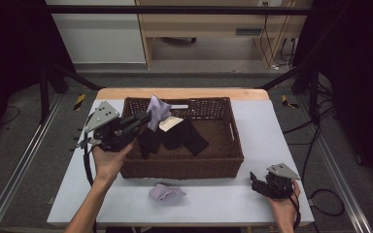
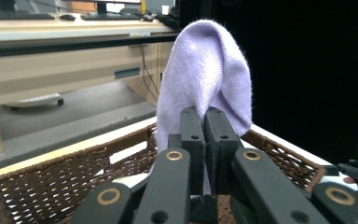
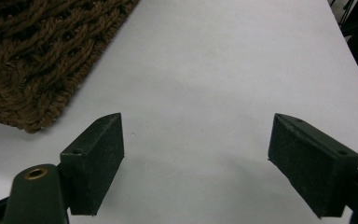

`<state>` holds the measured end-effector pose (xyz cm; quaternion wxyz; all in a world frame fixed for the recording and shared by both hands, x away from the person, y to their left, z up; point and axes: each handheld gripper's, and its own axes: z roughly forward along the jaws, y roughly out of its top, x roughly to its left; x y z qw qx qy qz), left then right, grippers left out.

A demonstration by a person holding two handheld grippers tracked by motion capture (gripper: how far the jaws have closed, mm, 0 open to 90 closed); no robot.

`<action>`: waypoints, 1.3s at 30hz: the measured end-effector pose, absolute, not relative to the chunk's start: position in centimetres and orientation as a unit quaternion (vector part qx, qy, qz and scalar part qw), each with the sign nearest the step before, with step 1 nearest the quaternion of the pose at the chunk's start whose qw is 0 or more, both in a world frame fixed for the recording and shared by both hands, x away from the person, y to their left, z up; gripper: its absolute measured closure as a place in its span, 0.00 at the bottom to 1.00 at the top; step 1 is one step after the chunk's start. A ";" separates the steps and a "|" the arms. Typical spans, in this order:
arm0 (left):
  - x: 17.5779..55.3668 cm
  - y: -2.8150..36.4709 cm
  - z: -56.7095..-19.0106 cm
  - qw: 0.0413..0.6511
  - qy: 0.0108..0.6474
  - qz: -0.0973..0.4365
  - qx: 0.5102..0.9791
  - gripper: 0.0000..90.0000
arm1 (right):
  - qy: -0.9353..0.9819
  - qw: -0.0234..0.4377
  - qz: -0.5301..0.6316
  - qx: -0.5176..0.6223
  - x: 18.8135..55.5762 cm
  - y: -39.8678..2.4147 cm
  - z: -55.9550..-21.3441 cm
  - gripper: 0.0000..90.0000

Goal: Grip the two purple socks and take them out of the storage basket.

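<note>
My left gripper [image 1: 145,116] is held above the left part of the brown wicker basket [image 1: 226,162], shut on a lilac sock [image 1: 158,110]. In the left gripper view the lilac sock [image 2: 205,79] rises and folds over the closed jaws, with the basket's rim [image 2: 70,156] below. A second lilac sock [image 1: 166,192] lies crumpled on the white table [image 1: 223,199] in front of the basket. Dark clothes [image 1: 184,136] lie inside the basket. My right gripper [image 1: 258,184] rests low at the table's front right, jaws open over bare table [image 3: 196,93], nothing between them.
The basket's corner [image 3: 28,60] lies to the upper left in the right gripper view. A pale item [image 1: 170,123] lies among the dark clothes. Metal rails and cables run along both sides of the table, with a wooden desk [image 1: 199,19] beyond.
</note>
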<state>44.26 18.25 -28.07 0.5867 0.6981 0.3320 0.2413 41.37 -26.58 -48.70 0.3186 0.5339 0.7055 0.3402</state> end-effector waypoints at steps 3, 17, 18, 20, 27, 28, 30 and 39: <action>43.3 18.4 -27.9 0.590 0.323 0.245 0.698 0.95 | 0.702 0.320 0.347 0.534 41.3 -26.7 -48.6 0.21; 39.1 18.1 -27.6 0.596 0.275 0.238 0.716 0.95 | 0.694 0.329 0.361 0.530 40.9 -26.8 -48.5 0.20; 38.7 18.1 -27.7 0.595 0.271 0.237 0.718 0.95 | 0.694 0.329 0.361 0.529 40.9 -26.8 -48.5 0.20; 38.3 18.1 -28.1 0.595 0.268 0.233 0.721 0.95 | 0.692 0.329 0.362 0.531 40.9 -26.8 -48.5 0.20; 37.4 18.0 -29.1 0.592 0.262 0.220 0.730 0.95 | 0.690 0.329 0.364 0.533 40.9 -26.9 -48.5 0.19; 37.1 18.0 -29.2 0.593 0.259 0.218 0.731 0.95 | 0.690 0.329 0.364 0.533 40.9 -26.9 -48.5 0.19; 36.6 18.1 -29.3 0.593 0.255 0.219 0.732 0.95 | 0.690 0.328 0.364 0.533 40.9 -26.9 -48.5 0.19; 34.9 18.6 -30.4 0.588 0.248 0.205 0.742 0.95 | 0.690 0.328 0.362 0.534 40.9 -26.9 -48.5 0.19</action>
